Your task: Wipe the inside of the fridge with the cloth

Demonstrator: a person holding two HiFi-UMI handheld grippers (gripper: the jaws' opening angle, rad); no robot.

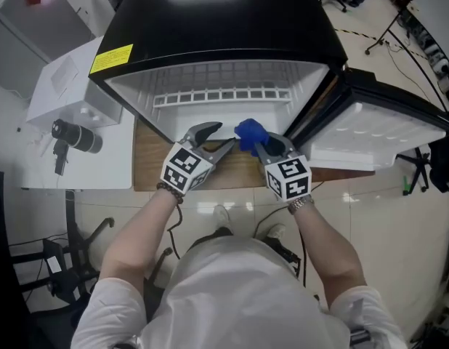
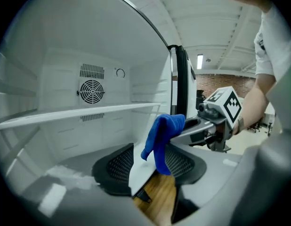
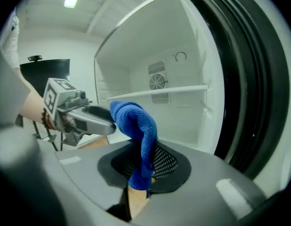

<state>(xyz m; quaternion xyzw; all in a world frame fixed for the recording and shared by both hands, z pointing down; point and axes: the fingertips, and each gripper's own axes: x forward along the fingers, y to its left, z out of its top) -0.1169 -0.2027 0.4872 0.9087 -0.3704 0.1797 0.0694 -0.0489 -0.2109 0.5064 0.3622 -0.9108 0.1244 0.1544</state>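
The black mini fridge [image 1: 217,20] stands open, its white inside facing me. A blue cloth [image 1: 250,131] hangs in front of the opening, and my right gripper [image 1: 259,145] is shut on it. In the right gripper view the cloth [image 3: 138,135] drapes over and down between the jaws of that gripper [image 3: 143,166]. My left gripper [image 1: 219,137] stands open just left of the cloth, one fingertip close beside it. In the left gripper view its jaws [image 2: 148,168] hold nothing, and the cloth [image 2: 162,138] dangles ahead of them from the right gripper [image 2: 202,128].
A white shelf [image 2: 84,114] crosses the fridge interior, with a round fan vent [image 2: 92,91] on the back wall. The fridge door [image 1: 384,133] swings out to the right. The fridge sits on a wooden board [image 1: 239,171]. A white box [image 1: 68,86] stands at left.
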